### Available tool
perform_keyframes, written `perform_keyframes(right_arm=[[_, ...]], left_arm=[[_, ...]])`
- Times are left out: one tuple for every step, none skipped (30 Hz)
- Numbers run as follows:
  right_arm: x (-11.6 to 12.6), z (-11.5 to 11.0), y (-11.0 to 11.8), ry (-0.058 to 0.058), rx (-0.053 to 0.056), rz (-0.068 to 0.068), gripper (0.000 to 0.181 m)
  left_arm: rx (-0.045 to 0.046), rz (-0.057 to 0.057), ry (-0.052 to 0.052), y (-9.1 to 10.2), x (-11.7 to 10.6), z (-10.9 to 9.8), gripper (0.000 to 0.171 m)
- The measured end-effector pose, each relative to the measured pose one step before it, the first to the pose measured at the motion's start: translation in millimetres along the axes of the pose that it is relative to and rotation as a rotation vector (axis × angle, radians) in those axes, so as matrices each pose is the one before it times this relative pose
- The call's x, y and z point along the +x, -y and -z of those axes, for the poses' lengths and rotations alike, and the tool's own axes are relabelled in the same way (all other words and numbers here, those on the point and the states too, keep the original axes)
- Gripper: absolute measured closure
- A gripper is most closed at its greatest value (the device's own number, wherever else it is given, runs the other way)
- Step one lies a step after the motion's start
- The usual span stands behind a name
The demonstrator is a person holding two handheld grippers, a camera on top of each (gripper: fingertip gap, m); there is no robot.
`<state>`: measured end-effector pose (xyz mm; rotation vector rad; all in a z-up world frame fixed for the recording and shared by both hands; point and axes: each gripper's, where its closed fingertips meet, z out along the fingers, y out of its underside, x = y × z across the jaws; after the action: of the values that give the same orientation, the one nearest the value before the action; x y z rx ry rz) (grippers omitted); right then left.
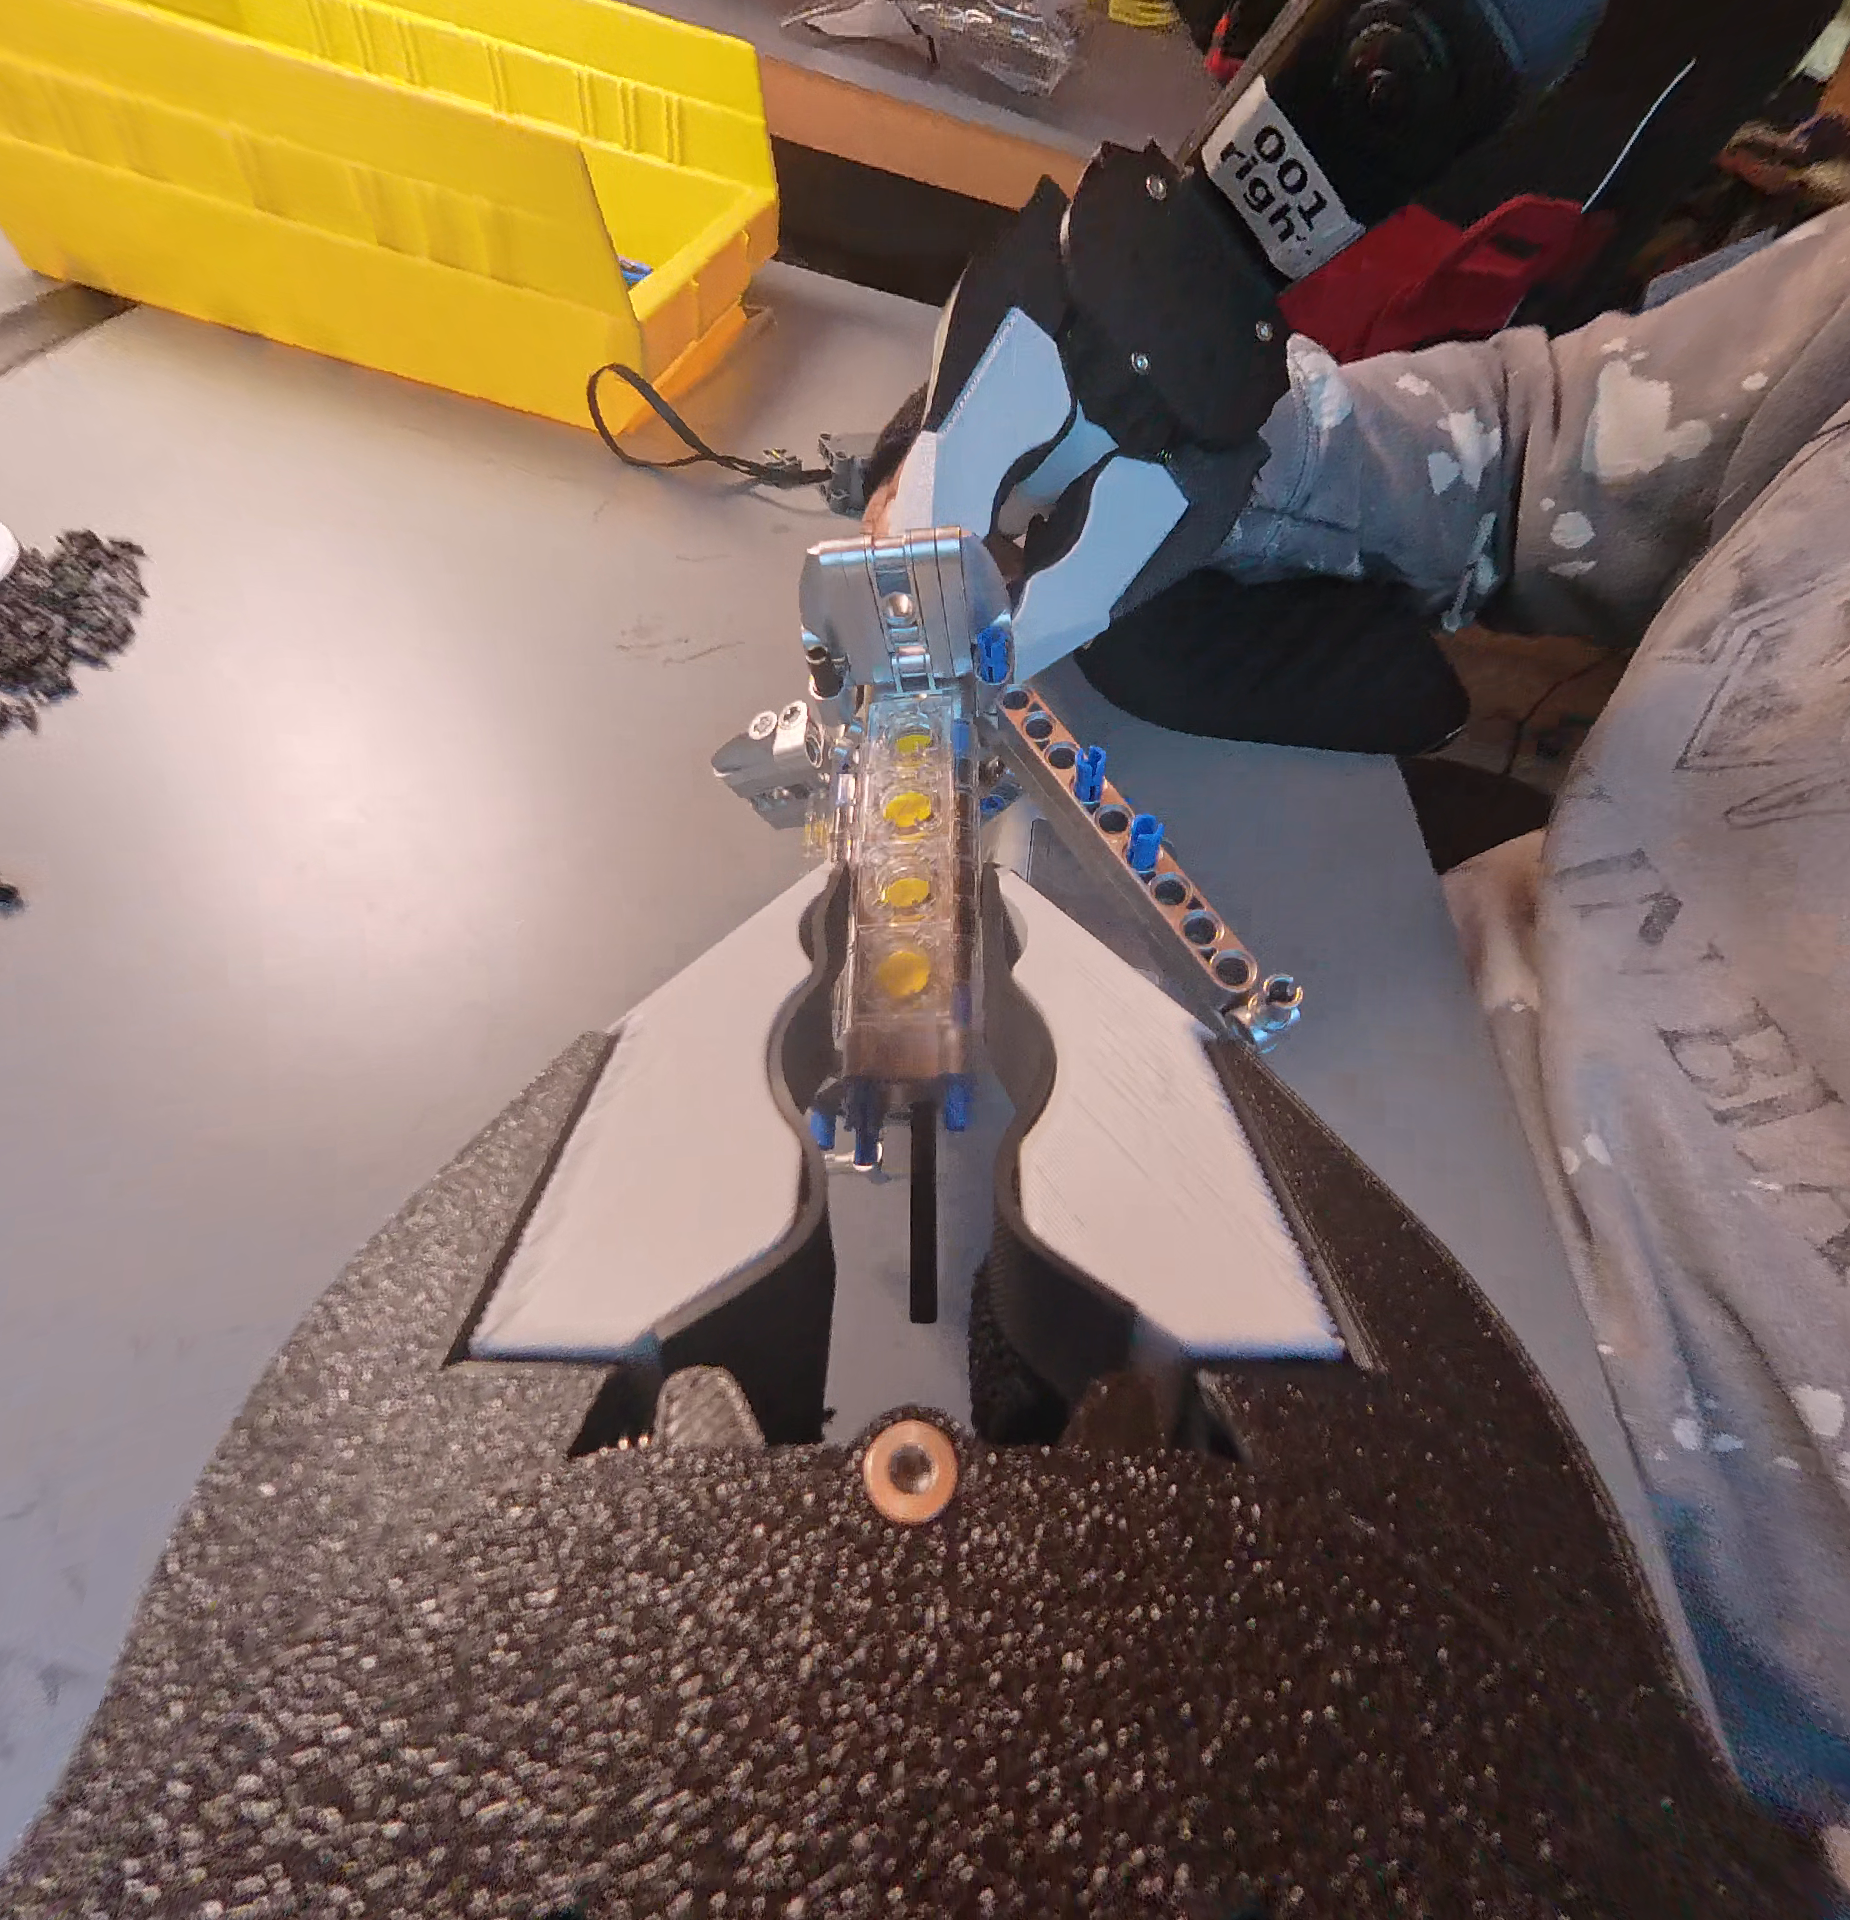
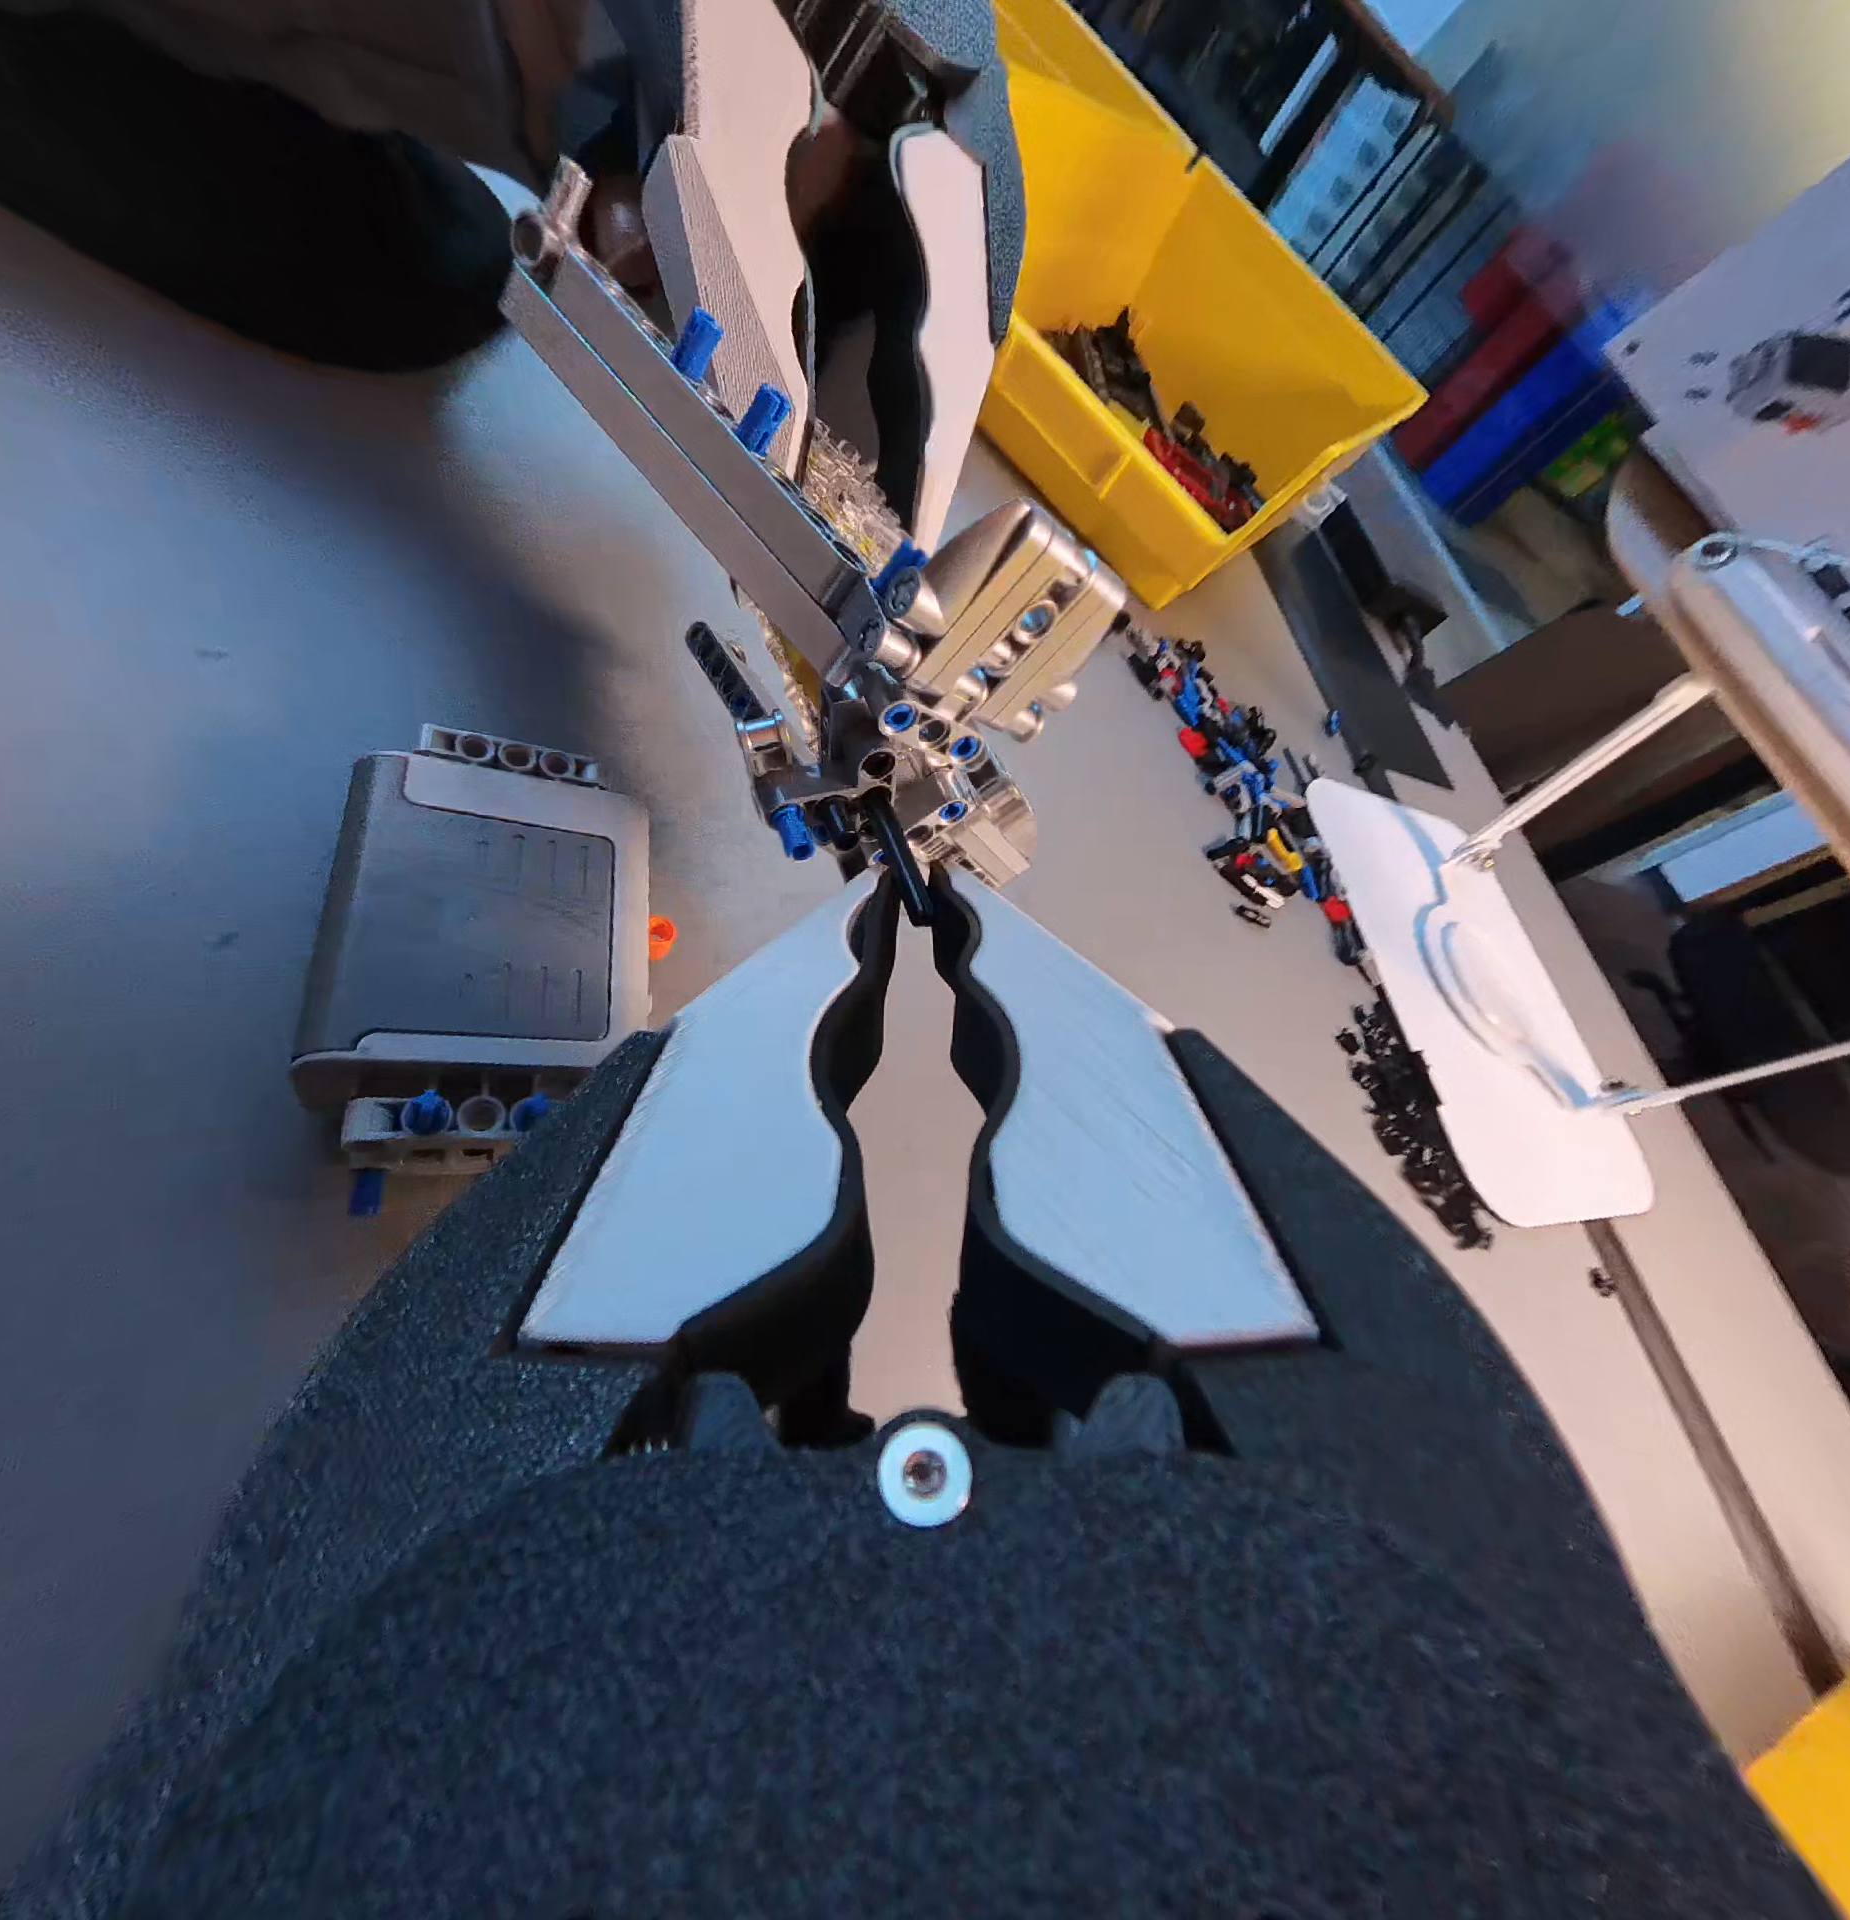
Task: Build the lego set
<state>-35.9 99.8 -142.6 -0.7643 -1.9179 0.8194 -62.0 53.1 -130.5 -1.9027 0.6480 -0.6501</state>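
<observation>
Grey table [image 1: 329,831] | yellow bin [image 1: 381,208] | loose parts [image 2: 1243,790] | shelves [image 2: 1420,208]

A grey desk [image 1: 329,727] carries a yellow parts bin [image 1: 381,208]. Past its far edge in the right wrist view stand dark shelves [image 2: 1368,156] with red, blue and green boxes [image 2: 1513,384]. Soft light glares off the desk surface.

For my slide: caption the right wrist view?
Right gripper pinching a thin black axle at a grey beam-and-pin assembly.
</observation>
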Motion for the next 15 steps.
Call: perform_keyframes(right_arm=[[1.16, 3.47, 2.7, -0.0157, 0.0229, 0.0349, 0.177], [0.49, 3.32, 2.49, -0.0139, 0.0223, 0.0268, 0.177], [0.81, 3.54, 2.91, -0.017, 0.0252, 0.0161, 0.177], [0.3, 3.63, 2.4, -0.013, 0.023, 0.0178, 0.177], [0.42, 3.67, 2.1, -0.0141, 0.0209, 0.022, 0.177], [0.77, 3.39, 1.78, -0.0175, 0.0174, 0.0248, 0.177], [-0.21, 2.72, 0.32, -0.0099, 0.0056, 0.0223, 0.177], [-1.86, 2.44, -0.39, 0.0039, -0.0005, 0.0126, 0.177], [-2.44, 2.68, -1.96, 0.0119, -0.007, 0.0039, 0.177], [-1.82, 3.09, -2.49, 0.0105, -0.0043, -0.0005, 0.177], [-2.97, 3.56, -2.33, 0.0201, -0.0008, -0.0076, 0.177], [-4.14, 3.63, -2.02, 0.0289, 0.0, -0.0162, 0.178], [-5.09, 3.49, -1.53, 0.034, -0.0011, -0.0166, 0.178], [-4.5, 3.37, -0.57, 0.0278, -0.0015, -0.0115, 0.178], [-4.87, 2.93, -0.03, 0.0273, -0.0027, -0.0049, 0.178]], left_arm=[[0.00148, -0.0476, 0.0329, 4.87, 3.36, 0.12, 0.149], [-0.00052, -0.0461, 0.0316, 5.16, 3.77, 0.11, 0.149], [-0.01006, -0.0495, 0.0334, 4.07, 3.38, -0.25, 0.149], [-0.02124, -0.0595, 0.041, 2.49, 2.58, -0.84, 0.149], [-0.03343, -0.0727, 0.053, 0.51, 1.17, -1.26, 0.149], [-0.0473, -0.0868, 0.0611, -1.65, 0.26, -1.9, 0.149], [-0.05201, -0.0975, 0.0619, -2.55, 0.66, -2.28, 0.149], [-0.04297, -0.0917, 0.0584, -1.47, 1.45, -2.73, 0.149], [-0.02717, -0.0679, 0.0453, 0.36, 2.93, -2.48, 0.149], [-0.0103, -0.0462, 0.0332, 2.4, 3.85, -1.91, 0.149], [-0.00027, -0.0376, 0.033, 3.38, 3.53, -1.15, 0.149], [-0.0016, -0.0327, 0.0282, 3.27, 3.65, -0.8, 0.149], [-0.00535, -0.0202, 0.0121, 2.96, 4.7, -0.77, 0.149], [-0.00672, -0.0009, -0.0047, 2.92, 5.01, -0.57, 0.149], [-0.00561, 0.014, -0.014, 2.43, 4.17, -0.34, 0.149]])
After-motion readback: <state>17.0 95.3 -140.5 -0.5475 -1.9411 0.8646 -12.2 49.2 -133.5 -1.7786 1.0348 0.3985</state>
